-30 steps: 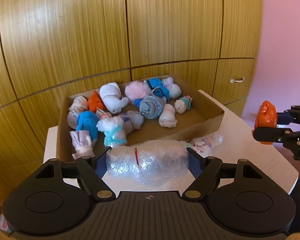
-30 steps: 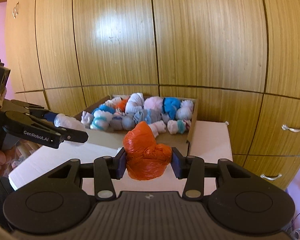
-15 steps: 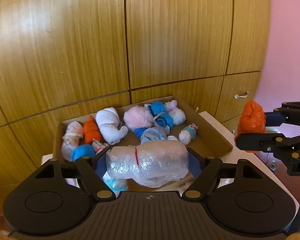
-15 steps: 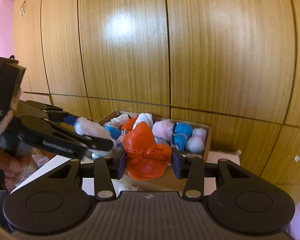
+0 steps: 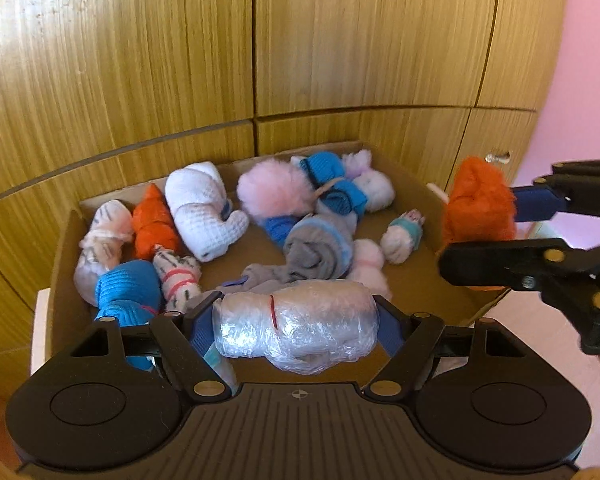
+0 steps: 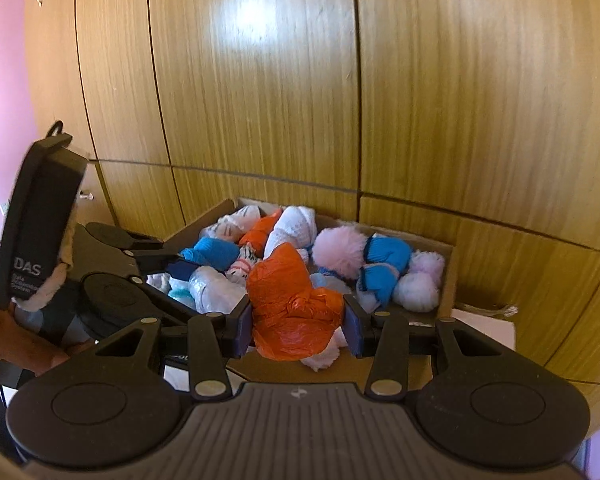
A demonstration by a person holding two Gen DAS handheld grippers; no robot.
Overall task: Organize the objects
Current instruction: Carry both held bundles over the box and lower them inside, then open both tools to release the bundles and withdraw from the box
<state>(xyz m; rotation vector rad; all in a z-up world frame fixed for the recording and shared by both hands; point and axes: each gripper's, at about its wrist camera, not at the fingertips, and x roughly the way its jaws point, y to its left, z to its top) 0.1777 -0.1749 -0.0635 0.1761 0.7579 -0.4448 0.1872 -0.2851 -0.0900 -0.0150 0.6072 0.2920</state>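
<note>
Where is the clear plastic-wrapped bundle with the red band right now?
The clear plastic-wrapped bundle is clamped in the left gripper, low centre in the left wrist view, over the near edge of the cardboard box, with the grey sock roll just beyond it.

A white table [image 5: 40, 332] stands against wooden cabinet fronts; on it sits an open cardboard box [image 5: 62, 280], its far wall close to the wood; the box takes up most of the tabletop, leaving a bare white strip at its left and a white corner [image 6: 484, 322] at its right. What lies inside is rolled bundles.
</note>
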